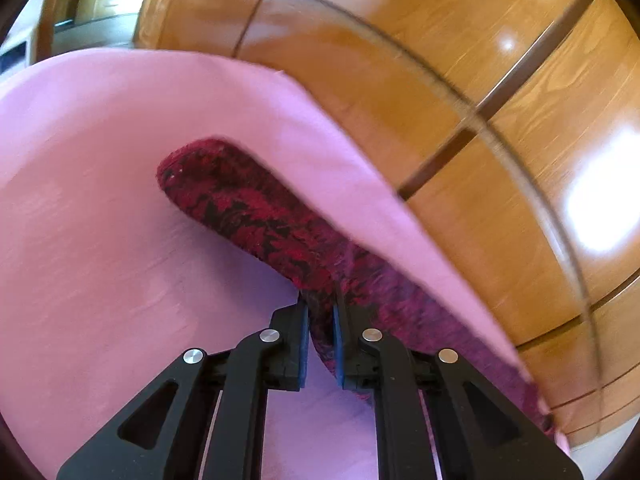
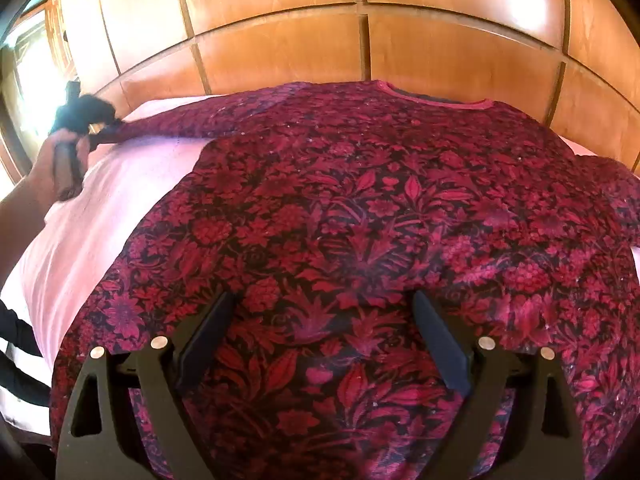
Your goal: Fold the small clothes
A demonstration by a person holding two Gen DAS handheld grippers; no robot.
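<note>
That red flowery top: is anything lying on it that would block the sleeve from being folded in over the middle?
Nothing visible does. The top lies spread flat on the pink sheet, its front bare. The left gripper is shut on the sleeve at the sheet's edge; the right gripper is open over the lower front, pinching nothing.

glossy wood-panelled wall [image 2: 280, 52] catches bright light behind a pink-covered surface [image 1: 100, 240].

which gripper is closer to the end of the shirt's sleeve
Left. The left gripper is shut on the sleeve near its end. The right gripper hangs open over the shirt's lower body, far from that sleeve.
</note>
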